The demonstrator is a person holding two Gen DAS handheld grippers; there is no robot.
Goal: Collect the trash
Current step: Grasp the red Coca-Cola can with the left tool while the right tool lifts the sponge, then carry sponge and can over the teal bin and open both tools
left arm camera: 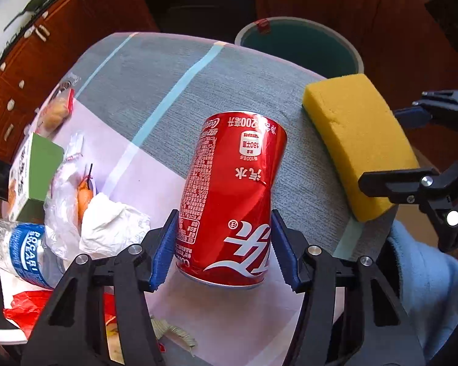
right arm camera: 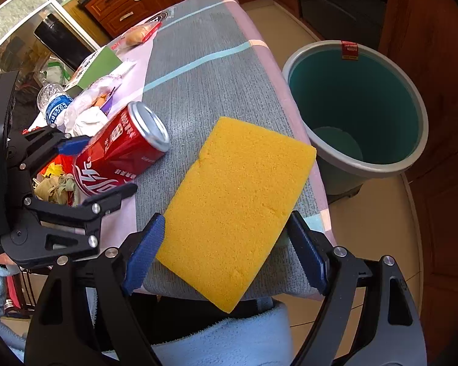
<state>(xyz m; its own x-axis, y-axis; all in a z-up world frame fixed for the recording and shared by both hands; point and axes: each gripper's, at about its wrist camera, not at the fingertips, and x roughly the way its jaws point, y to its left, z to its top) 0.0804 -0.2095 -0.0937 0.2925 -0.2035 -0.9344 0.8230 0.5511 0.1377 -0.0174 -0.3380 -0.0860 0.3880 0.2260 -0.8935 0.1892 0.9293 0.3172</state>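
A dented red cola can (left arm camera: 232, 201) sits between the blue pads of my left gripper (left arm camera: 226, 250), which is shut on its lower part; the can is tilted over the table cloth (left arm camera: 155, 70). It also shows in the right wrist view (right arm camera: 122, 152), held by the left gripper (right arm camera: 97, 167). A yellow sponge (right arm camera: 235, 210) lies flat at the table's near edge between the pads of my right gripper (right arm camera: 226, 256); the pads touch its sides. The sponge also shows in the left wrist view (left arm camera: 357, 146). A green-lined bin (right arm camera: 360, 106) stands on the floor right of the table.
Left of the can lie crumpled white tissue (left arm camera: 113, 222), a clear plastic bag (left arm camera: 64, 195), a Pocari Sweat bottle (left arm camera: 21, 250), a green carton (left arm camera: 33, 177), a snack packet (left arm camera: 56, 109) and red wrapper scraps (left arm camera: 24, 308). Wooden cabinets (right arm camera: 128, 0) stand behind.
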